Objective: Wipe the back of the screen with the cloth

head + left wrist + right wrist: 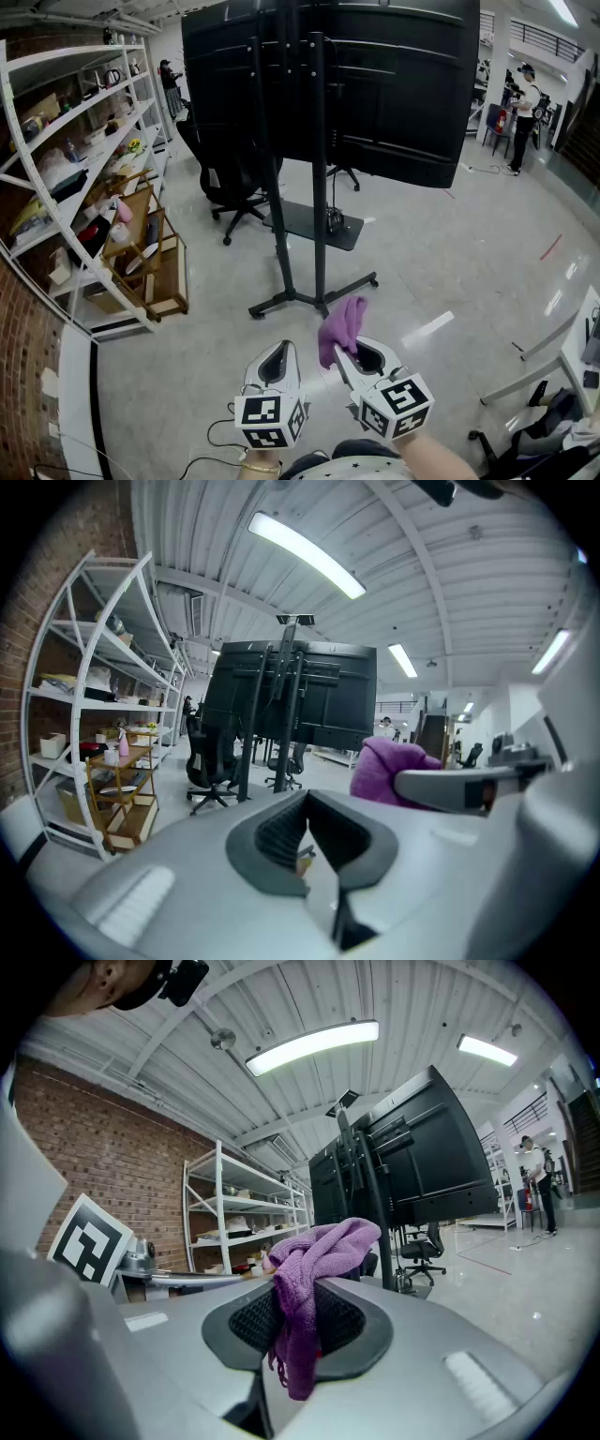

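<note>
The fuzzy purple cloth (314,1265) is pinched between the jaws of the right gripper (349,354). It bunches up above them, and a tail hangs down between the pads. It is held low in front of the person, over the pale glossy floor (450,262), well apart from the large black screen (394,84). The screen stands ahead on a black metal floor stand (319,206) with splayed feet. Its back, crossed by the stand's upright bars, is turned toward the person. The left gripper (279,359) hangs just beside the right one, on its left, with its jaws closed together and nothing between them. A black office chair (230,178) sits on the floor near the stand, on its left side. Further left, a white metal shelving rack (89,141) loaded with assorted items runs along a red brick wall (23,356). A small wooden shelf unit (150,262) stands in front of the rack. A person in dark clothes (520,103) stands far off at the right.
</note>
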`<state>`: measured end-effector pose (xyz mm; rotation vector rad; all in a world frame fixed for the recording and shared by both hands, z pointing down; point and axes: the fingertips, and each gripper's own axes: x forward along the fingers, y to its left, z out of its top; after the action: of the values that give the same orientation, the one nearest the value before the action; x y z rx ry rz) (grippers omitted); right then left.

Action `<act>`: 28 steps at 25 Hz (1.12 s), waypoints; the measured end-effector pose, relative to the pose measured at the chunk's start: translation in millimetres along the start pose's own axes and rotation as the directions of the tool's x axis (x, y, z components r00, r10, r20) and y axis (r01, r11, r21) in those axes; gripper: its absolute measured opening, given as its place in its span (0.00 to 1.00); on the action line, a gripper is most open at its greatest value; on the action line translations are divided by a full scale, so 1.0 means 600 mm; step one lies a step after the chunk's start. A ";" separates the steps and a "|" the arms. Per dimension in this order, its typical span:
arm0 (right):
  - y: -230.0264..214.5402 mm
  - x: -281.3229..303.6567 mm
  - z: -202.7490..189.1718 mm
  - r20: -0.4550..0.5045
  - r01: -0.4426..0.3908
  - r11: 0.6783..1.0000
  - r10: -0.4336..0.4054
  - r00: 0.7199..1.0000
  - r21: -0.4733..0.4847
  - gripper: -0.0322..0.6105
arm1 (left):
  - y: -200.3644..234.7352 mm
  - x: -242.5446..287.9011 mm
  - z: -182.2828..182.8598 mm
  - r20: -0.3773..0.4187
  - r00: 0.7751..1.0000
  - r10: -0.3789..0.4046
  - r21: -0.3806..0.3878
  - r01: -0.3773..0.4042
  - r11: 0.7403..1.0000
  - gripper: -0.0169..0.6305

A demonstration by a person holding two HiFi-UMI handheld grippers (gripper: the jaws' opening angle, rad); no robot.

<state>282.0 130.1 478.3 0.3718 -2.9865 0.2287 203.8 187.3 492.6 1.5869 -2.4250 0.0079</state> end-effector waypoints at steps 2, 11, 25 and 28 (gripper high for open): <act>-0.013 0.010 0.008 0.006 0.024 1.000 -0.024 1.000 -0.003 0.16 | 0.006 0.015 0.002 -0.008 1.000 -0.018 0.000 0.018 1.000 0.04; -0.130 0.069 0.071 0.033 0.158 0.984 -0.156 0.987 -0.084 0.16 | -0.016 0.161 0.045 -0.026 0.990 -0.141 0.005 0.142 0.990 0.04; -0.498 0.228 0.384 0.212 0.374 0.883 -0.323 0.922 -0.282 0.16 | -0.148 0.582 0.299 0.004 0.931 -0.364 0.109 0.362 0.926 0.04; -0.569 0.232 0.480 0.264 0.436 0.834 -0.361 0.894 -0.338 0.16 | -0.190 0.643 0.366 0.027 0.917 -0.399 0.153 0.390 0.908 0.04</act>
<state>204.3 -277.0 261.2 0.9981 -2.9316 -0.4652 116.5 -237.4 344.2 2.1467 -2.1375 0.0684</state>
